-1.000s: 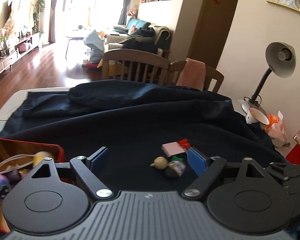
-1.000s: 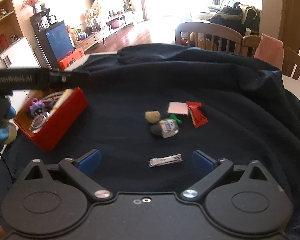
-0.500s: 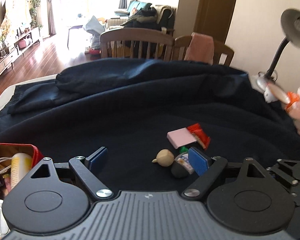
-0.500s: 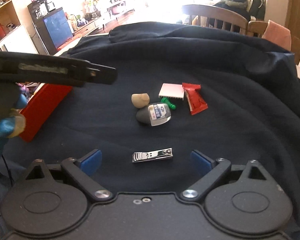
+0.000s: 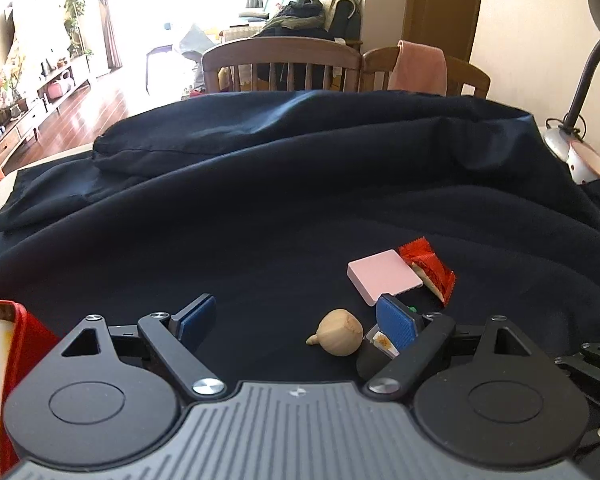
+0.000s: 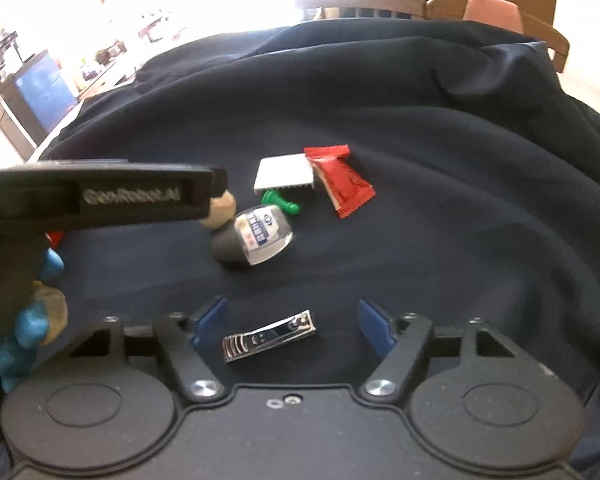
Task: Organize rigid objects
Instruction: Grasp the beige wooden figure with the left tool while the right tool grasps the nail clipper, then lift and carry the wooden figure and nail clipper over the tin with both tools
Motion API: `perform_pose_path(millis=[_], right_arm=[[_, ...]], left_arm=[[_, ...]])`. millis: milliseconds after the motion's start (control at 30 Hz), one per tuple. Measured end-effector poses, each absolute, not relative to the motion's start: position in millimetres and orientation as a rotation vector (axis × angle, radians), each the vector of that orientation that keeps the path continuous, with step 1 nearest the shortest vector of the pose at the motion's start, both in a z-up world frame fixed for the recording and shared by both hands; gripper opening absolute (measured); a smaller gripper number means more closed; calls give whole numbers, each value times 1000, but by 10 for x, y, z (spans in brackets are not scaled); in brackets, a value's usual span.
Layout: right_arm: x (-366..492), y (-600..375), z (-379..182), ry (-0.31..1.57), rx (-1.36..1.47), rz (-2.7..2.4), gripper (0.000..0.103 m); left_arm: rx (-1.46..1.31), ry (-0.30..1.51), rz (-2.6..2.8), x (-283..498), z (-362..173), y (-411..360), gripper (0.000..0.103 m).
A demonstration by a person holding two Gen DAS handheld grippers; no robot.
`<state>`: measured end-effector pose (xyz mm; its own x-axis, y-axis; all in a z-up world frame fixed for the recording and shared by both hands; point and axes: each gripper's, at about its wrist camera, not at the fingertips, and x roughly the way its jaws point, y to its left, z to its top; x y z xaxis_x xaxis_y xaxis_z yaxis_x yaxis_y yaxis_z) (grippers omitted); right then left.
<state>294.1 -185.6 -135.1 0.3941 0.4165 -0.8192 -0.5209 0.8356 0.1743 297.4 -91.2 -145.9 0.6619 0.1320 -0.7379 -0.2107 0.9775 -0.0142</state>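
My left gripper [image 5: 296, 322] is open and empty; a wooden spinning top [image 5: 339, 333] lies between its fingers, near the right one. A dark roll-on bottle [image 5: 374, 354] is partly hidden behind that finger. A pink pad [image 5: 384, 282] and a red sachet [image 5: 430, 266] lie beyond. My right gripper [image 6: 290, 322] is open, low over a metal nail clipper [image 6: 269, 336] that lies between its fingers. Ahead of it lie the bottle [image 6: 256, 238], a green piece [image 6: 280, 202], the pad [image 6: 284, 174], the sachet [image 6: 342, 180] and the top [image 6: 220, 210]. The left gripper's body [image 6: 100, 196] partly hides the top.
A dark blue cloth [image 5: 260, 200] covers the table, bunched at the far side. A red box [image 5: 20, 336] with items stands at the left. A desk lamp [image 5: 580, 120] stands at the far right. Wooden chairs [image 5: 280, 64] stand behind the table.
My left gripper has moved right and forward until the wooden top sits between its fingers. My right gripper has moved forward and down, so the nail clipper now lies between its fingers.
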Motion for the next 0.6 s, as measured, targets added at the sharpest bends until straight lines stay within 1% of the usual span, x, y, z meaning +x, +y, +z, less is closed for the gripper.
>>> perform_pose_path(millis=[233, 300, 400, 467, 600], right_arm=[[2813, -1776, -1368, 959, -214, 601, 52], [2778, -1770, -1369, 947, -239, 598, 45], [2731, -1761, -1358, 931, -265, 598, 39], [2716, -1749, -1350, 929, -269, 604, 32], [2691, -1763, -1341, 933, -271, 615, 22]], left_arm=[[-105, 864, 214, 3062, -1596, -881, 87], [-104, 862, 200, 3066, -1613, -893, 84], [-100, 862, 177, 3071, -1618, -928, 75], [-106, 865, 150, 3063, -1616, -945, 63], [-112, 875, 116, 3054, -1620, -964, 54]])
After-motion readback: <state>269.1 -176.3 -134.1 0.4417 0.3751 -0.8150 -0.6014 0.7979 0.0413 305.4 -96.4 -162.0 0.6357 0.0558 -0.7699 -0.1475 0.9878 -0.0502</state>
